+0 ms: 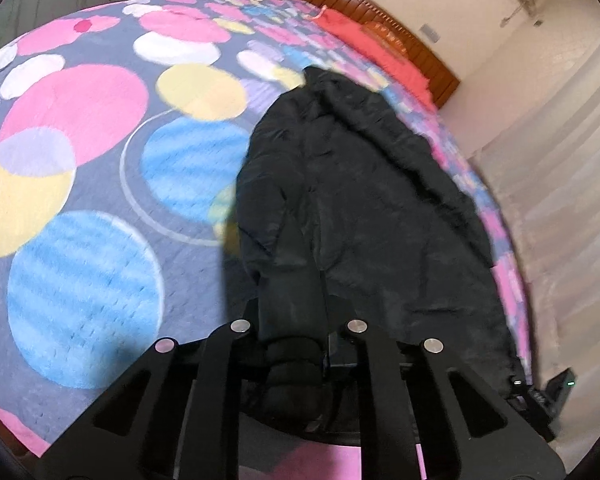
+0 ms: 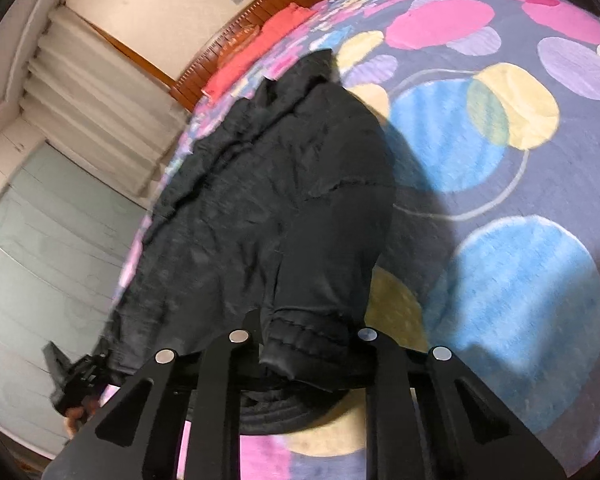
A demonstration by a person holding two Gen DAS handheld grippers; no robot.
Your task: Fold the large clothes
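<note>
Spread across the bed is a quilt (image 1: 80, 184) printed with big pink, blue and yellow circles, and a wooden headboard (image 1: 376, 20) and a red pillow (image 1: 364, 40) sit at the far end. On that quilt, near its edge, lies the black jacket (image 1: 360, 184). Left gripper (image 1: 296, 312) is clenched on a bunched black cuff. Right gripper (image 2: 304, 320) grasps the jacket's other stitched cuff. No brand, label or writing can be read anywhere.
</note>
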